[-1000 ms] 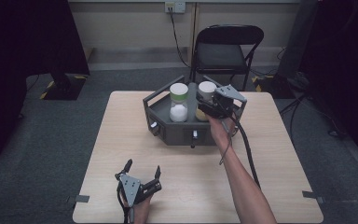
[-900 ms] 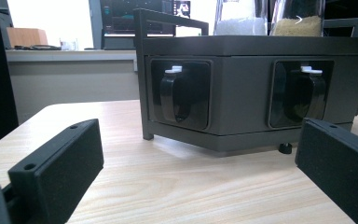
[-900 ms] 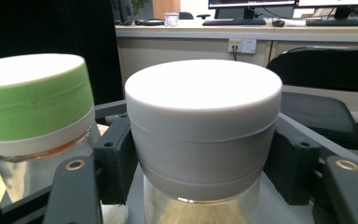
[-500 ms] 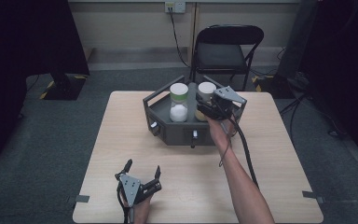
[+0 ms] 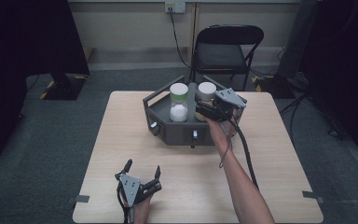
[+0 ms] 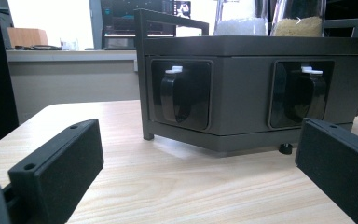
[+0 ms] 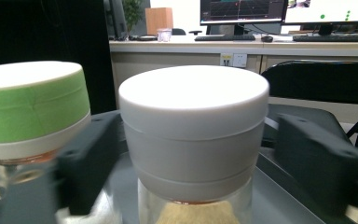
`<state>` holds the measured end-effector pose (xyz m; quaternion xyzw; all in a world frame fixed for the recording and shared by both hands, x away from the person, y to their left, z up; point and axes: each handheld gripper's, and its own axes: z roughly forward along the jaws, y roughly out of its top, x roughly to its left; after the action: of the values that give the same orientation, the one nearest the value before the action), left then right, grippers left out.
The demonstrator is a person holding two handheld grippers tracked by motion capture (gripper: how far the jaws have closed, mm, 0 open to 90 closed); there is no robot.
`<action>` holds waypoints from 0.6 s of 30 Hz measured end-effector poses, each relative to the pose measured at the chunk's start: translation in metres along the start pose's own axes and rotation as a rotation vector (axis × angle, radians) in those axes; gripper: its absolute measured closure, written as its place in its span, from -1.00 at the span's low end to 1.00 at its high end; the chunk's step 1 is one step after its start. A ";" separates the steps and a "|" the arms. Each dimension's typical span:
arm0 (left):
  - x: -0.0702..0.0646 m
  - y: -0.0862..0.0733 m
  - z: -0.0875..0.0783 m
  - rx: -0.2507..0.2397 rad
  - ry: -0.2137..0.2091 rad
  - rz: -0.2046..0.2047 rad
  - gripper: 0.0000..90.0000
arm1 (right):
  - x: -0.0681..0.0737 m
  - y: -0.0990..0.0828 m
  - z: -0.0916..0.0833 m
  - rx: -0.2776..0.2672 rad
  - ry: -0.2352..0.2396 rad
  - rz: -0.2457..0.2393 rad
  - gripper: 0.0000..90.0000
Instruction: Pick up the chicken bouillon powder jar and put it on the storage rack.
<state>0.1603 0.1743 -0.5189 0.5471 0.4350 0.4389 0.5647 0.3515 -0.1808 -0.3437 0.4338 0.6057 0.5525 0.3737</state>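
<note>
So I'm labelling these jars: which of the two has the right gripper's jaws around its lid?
The plain white-lidded jar, holding tan grains; the right gripper straddles its lid, its jaws having just been opening. The green-banded jar stands beside it.

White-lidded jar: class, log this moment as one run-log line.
right gripper: jaws just opened, flanking white-lidded jar | green-banded jar: beside | left gripper: open, idle on table

You won't find any readable text, label or number here. The monitors (image 7: 242,10) at the upper right of the right gripper view show only blurred graphics.
</note>
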 end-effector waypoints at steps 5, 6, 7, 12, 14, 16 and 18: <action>0.000 0.000 0.000 0.000 0.001 0.001 -0.99 | -0.003 -0.002 -0.003 -0.022 0.008 0.020 -1.00; 0.000 0.000 0.000 0.000 0.000 0.001 -0.99 | -0.004 -0.002 -0.005 -0.027 0.007 0.019 -1.00; 0.000 0.000 0.000 0.000 0.001 0.001 -0.99 | -0.005 -0.002 -0.006 -0.029 0.011 0.021 -1.00; 0.000 0.000 0.000 0.001 0.001 0.002 -0.99 | -0.008 -0.003 -0.012 -0.033 0.025 0.028 -1.00; 0.000 0.000 0.000 0.001 0.000 0.001 -0.99 | -0.008 -0.004 -0.015 -0.042 0.028 0.027 -1.00; 0.000 0.000 0.000 0.001 0.001 0.001 -0.99 | -0.007 -0.007 -0.019 -0.053 0.028 0.023 -1.00; 0.000 0.000 0.000 0.001 0.001 0.001 -0.99 | -0.006 -0.008 -0.023 -0.060 0.025 0.003 -1.00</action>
<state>0.1602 0.1743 -0.5188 0.5474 0.4350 0.4392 0.5642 0.3309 -0.1942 -0.3495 0.4166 0.5927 0.5763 0.3781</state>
